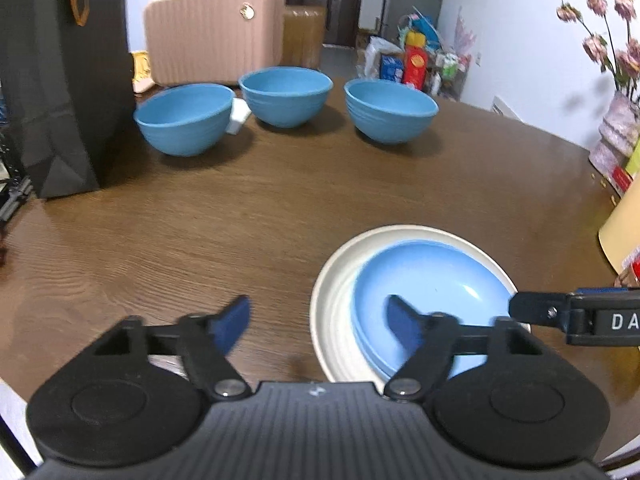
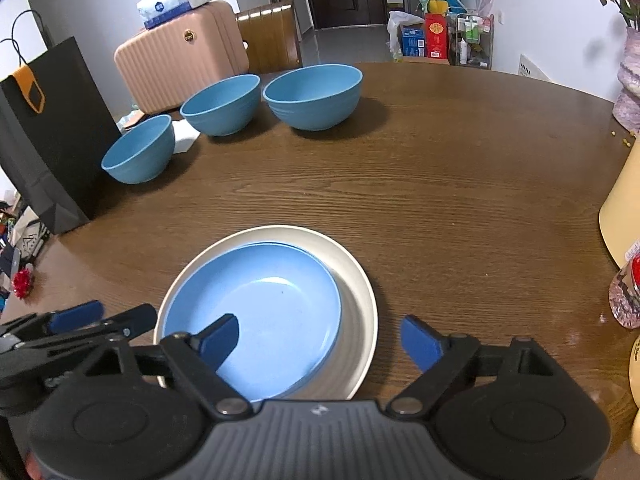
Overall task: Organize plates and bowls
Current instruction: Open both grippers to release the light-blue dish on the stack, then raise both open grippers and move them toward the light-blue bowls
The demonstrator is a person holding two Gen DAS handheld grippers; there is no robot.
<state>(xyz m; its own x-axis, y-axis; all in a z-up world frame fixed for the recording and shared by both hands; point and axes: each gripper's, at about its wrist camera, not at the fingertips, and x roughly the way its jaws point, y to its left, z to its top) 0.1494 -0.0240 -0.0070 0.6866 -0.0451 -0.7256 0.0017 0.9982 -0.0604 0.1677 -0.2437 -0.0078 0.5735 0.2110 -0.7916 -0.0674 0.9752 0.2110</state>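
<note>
A light blue plate lies inside a larger white plate on the near part of the brown table; a second blue rim seems to show beneath it. Three blue bowls stand upright in a row at the far side: left, middle, right. My left gripper is open above the plates' left edge, holding nothing. My right gripper is open above their right edge, also with nothing in it. Each gripper shows at the edge of the other's view.
A black paper bag stands at the table's left by the leftmost bowl. White paper lies between the left two bowls. A flower vase and a yellow container crowd the right edge. A pink suitcase sits beyond the table.
</note>
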